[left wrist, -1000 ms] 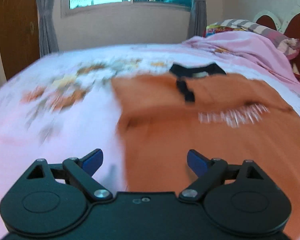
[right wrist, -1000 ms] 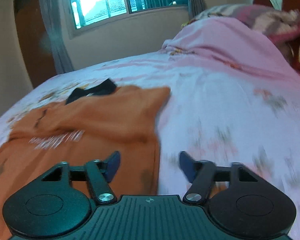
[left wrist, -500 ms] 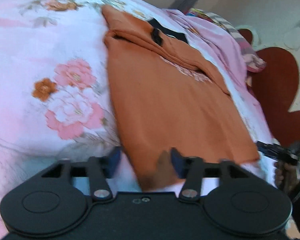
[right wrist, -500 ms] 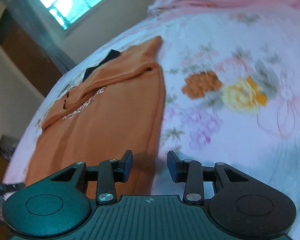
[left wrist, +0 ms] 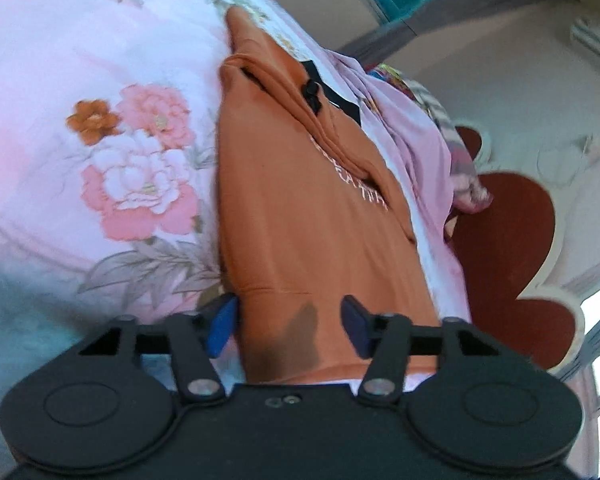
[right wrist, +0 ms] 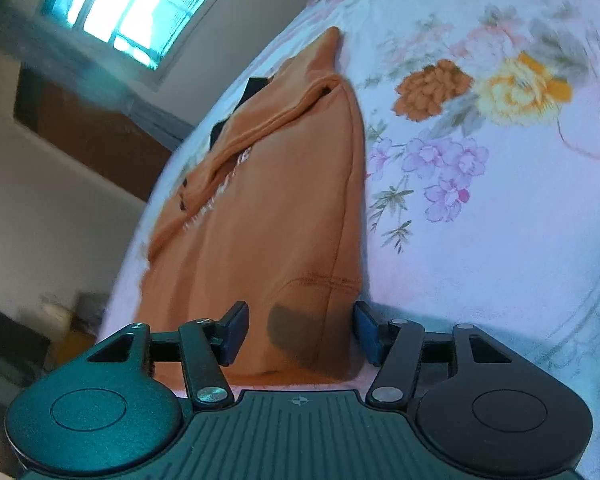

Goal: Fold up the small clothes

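Left wrist view: the left gripper (left wrist: 288,330) sits low over the near hem of the orange shirt (left wrist: 300,216), which lies flat on the floral bed sheet (left wrist: 100,152) with its long axis running straight away from the fingers toward the black collar (left wrist: 332,100). The blue fingers (left wrist: 222,330) stand apart and are closing, straddling the shirt's near left corner; cloth lies between them, but the pads do not yet press it. Bare sheet opens to the left; a dark red headboard (left wrist: 512,248) and bunched pink bedding (left wrist: 420,160) crowd the right side.

Right wrist view: the right gripper (right wrist: 300,334) mirrors this at the shirt's (right wrist: 284,220) near right corner. Its fingers (right wrist: 236,332) are apart and opening, the stitched hem between them and untouched. Wide open sheet (right wrist: 480,240) lies to the right. The folded sleeve (right wrist: 284,120) lies across the chest near the collar end.

Each hand seems equally close to its own corner, so lifting the hem toward the collar looks likely, with clear room along that axis.
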{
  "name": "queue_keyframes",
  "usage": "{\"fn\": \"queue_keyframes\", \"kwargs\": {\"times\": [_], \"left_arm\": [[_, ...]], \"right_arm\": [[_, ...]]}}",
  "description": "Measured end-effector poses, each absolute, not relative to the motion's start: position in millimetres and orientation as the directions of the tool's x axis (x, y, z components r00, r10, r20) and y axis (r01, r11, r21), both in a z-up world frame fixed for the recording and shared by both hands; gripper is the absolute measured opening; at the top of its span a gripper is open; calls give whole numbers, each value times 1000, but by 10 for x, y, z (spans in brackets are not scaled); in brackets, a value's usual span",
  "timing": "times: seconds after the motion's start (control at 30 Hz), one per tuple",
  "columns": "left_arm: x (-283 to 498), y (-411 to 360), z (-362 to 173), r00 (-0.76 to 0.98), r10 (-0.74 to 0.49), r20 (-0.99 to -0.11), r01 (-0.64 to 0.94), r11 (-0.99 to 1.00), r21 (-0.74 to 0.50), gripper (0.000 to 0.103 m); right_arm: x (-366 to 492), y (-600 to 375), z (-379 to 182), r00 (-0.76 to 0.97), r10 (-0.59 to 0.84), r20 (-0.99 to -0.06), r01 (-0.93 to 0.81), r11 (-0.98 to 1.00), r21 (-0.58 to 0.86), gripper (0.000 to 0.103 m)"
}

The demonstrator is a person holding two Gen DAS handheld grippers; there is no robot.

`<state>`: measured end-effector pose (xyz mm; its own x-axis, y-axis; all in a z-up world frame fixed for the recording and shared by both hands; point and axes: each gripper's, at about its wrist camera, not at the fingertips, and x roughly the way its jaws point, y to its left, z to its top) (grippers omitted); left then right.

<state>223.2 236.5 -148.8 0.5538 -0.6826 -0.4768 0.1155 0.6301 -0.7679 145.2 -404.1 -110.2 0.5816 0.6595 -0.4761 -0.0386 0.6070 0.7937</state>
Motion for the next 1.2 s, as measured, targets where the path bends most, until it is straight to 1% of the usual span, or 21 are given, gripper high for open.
{"fn": "queue_keyframes", "kwargs": {"times": [0.07,0.2,0.23,0.27,0.3,0.33,0.37,0.4,0.43,0.47,0.5,0.53,0.6,0.63,0.77,0.87,0.93,0.97,1.0,1.1,1.2], "left_arm": [[2231,2406,-1499,530,-693,-489,117,630,-767,41],[2276,2374,-1476,483,-699,-528,160,663,-731,45],[2311,2351,-1486,478,-704,-525,163,659,-734,49],[2361,2307,-1497,473,-715,-514,176,649,-741,57],[2385,2261,-1506,468,-725,-505,193,642,-742,61],[2414,2222,-1512,462,-737,-494,209,631,-747,70],[2425,2190,-1514,458,-746,-484,224,623,-749,73],[2418,2164,-1516,455,-748,-483,237,624,-745,70],[2417,2151,-1517,452,-749,-483,244,625,-741,69],[2403,2152,-1520,450,-754,-478,246,619,-746,62],[2390,2154,-1518,440,-766,-469,249,606,-755,45],[2390,2148,-1561,425,-770,-475,236,601,-763,6],[2353,2144,-1664,419,-765,-488,216,607,-765,7],[2319,2163,-1682,435,-770,-467,215,592,-776,9],[2267,2216,-1691,462,-786,-412,208,547,-811,21],[2290,2223,-1723,463,-788,-406,194,537,-821,21],[2307,2250,-1744,468,-791,-394,185,523,-832,22],[2323,2249,-1741,472,-790,-390,180,520,-835,23],[2326,2277,-1746,475,-790,-387,176,516,-838,23],[2360,2257,-1749,490,-787,-375,164,506,-847,24],[2412,2286,-1779,522,-785,-333,138,463,-875,26]], "right_arm": [[1448,-4115,-1123,580,676,-454,-36,578,815,58],[1472,-4148,-1138,564,687,-457,-58,585,809,57],[1507,-4136,-1154,564,694,-448,-61,576,815,57],[1533,-4136,-1173,565,699,-439,-61,565,823,57],[1577,-4125,-1194,565,703,-432,-60,557,829,57],[1629,-4113,-1206,565,707,-425,-62,551,832,57],[1659,-4110,-1219,564,710,-421,-66,547,835,55],[1675,-4112,-1222,561,709,-428,-70,556,828,46],[1679,-4116,-1222,554,704,-444,-74,573,816,42],[1677,-4132,-1220,544,705,-454,-80,582,809,40],[1668,-4156,-1211,535,716,-448,-91,576,812,40],[1668,-4161,-1201,527,724,-445,-94,570,816,40],[1630,-4210,-1206,530,723,-444,-82,564,822,40],[1606,-4251,-1212,534,720,-443,-61,556,829,41],[1467,-4379,-1163,552,708,-440,-42,551,834,45],[1433,-4407,-1197,553,710,-435,-39,544,838,47],[1482,-4387,-1228,558,715,-422,-38,529,848,54],[1516,-4367,-1240,561,723,-404,-43,513,857,62],[1547,-4342,-1243,561,729,-392,-50,502,864,66],[1655,-4204,-1221,555,733,-393,-66,510,858,66],[1733,-4175,-1239,551,746,-373,-77,491,868,64]]}}
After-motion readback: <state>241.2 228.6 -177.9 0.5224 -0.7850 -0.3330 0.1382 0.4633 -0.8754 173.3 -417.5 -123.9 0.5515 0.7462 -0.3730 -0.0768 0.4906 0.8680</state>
